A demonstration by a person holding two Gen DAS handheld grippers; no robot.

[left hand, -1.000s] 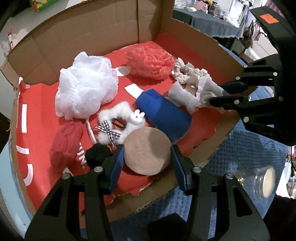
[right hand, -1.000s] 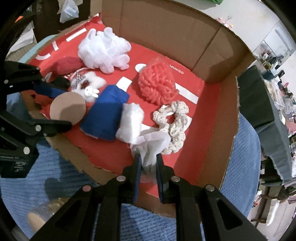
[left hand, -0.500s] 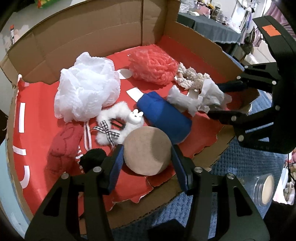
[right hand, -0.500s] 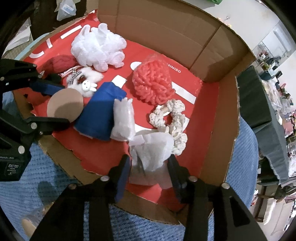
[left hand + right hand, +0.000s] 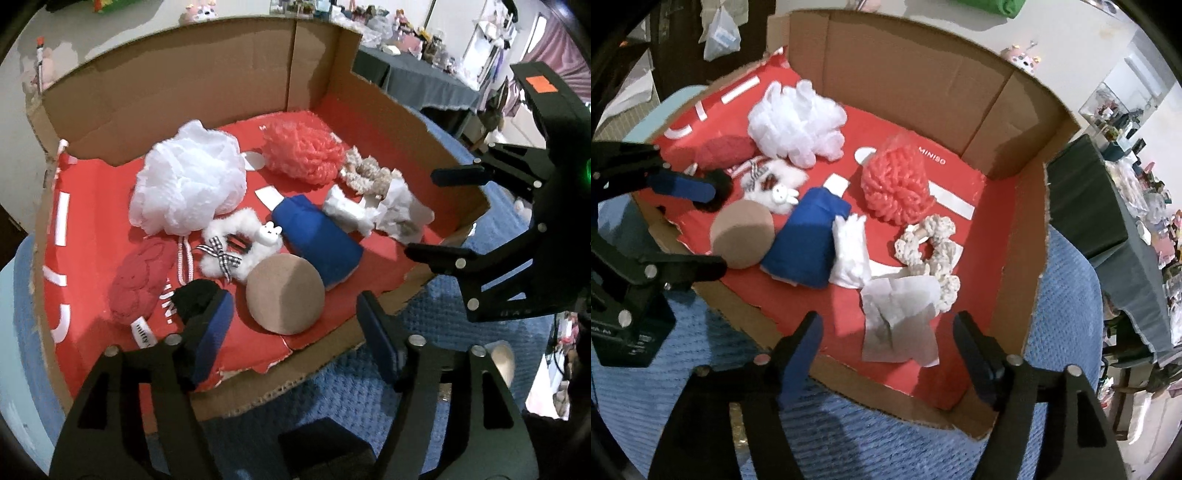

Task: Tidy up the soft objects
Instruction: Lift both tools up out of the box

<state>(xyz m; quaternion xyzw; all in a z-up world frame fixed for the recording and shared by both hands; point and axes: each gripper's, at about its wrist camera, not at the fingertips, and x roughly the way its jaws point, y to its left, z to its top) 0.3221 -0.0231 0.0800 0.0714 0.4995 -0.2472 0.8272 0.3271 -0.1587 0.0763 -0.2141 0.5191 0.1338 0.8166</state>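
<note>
Left gripper [image 5: 295, 317] wide open, nothing held; hovers at box [image 5: 207, 92] near edge, tan puff [image 5: 284, 293] lying loose betw. its fingers, touching neither. Right gripper [image 5: 886, 339] also wide open, empty; tissue [image 5: 901, 317] crumpled on red liner [image 5: 993, 206] just past its tips, betw. the fingers but not gripped.

All soft items inside box, on liner:
- White loofah [image 5: 188, 184] far left, near back wall.
- Coral loofah [image 5: 303, 151] far centre, right of white one.
- Cream scrunchie [image 5: 931, 251] right side, touching tissue's far edge.
- Blue cloth [image 5: 314, 236] centre, touching puff on its near-left end.
- White cloth [image 5: 851, 254] alongside blue cloth's right side, touching.
- Fluffy white scrunchie [image 5: 236, 243] w/ checked bow and small bunny, left of blue cloth, just below white loofah.
- Red pouch [image 5: 138, 280] near left, label on near end.
- Black pom [image 5: 194, 297] near left, right beside left gripper's left finger; contact cannot tell.

Box sits on blue textured mat [image 5: 332, 384]. Jar [image 5: 500, 360] on mat, near right, outside box.
</note>
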